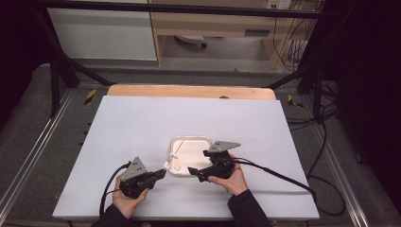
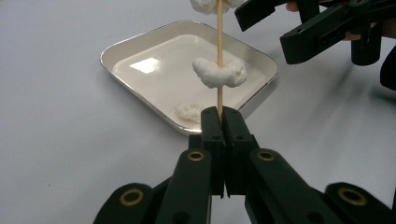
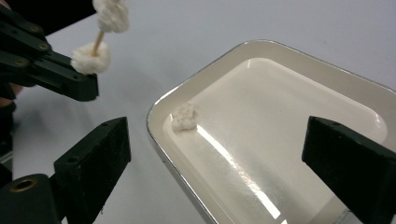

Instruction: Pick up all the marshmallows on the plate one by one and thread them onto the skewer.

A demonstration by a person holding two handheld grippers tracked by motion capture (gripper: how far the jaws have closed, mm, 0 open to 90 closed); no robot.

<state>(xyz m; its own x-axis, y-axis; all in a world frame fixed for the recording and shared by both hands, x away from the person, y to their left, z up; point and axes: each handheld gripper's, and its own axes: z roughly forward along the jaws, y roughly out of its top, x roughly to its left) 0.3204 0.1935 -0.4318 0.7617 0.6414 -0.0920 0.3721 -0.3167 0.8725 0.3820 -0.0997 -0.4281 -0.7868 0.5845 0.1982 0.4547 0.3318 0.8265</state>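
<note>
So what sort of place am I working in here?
Probably a lab or recording workspace, not a kitchen. A white table sits inside a black frame, loose cables trail over a grey floor, and office-style cabinets stand behind. The tray is the only kitchen-like thing.

cut off: skewer [image 2: 219,56] top, upper puff [image 2: 212,5] | hidden: skewer base between left claw [image 2: 223,116] jaws

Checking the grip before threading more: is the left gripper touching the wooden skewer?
Touching. The left gripper view shows the left gripper shut on the skewer, which rises straight from between its pads.
</note>
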